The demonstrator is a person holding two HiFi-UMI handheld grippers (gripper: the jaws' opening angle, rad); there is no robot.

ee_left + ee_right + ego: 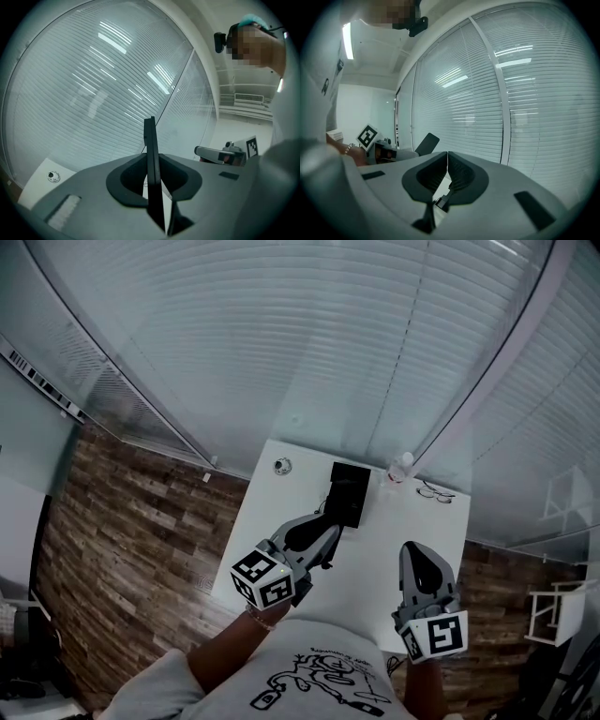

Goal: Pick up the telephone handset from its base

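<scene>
The black telephone base [351,486] lies on the white table [281,521] near its far edge. My left gripper [322,521] hangs above the table just left of the base, shut on the flat black handset [330,503]. In the left gripper view the handset [150,136] stands edge-on between the jaws of that gripper [152,161], raised in front of the blinds. The right gripper view shows the handset [427,142] sticking out of the left gripper [386,151]. My right gripper [413,549] floats at the table's near right, shut with nothing in it [447,158].
A small round object [281,466] lies at the table's far left. A bottle [401,468] and a pair of glasses [433,491] are at the far right. Window blinds [309,343] rise behind the table. A white rack [553,610] stands on the wooden floor [131,531] to the right.
</scene>
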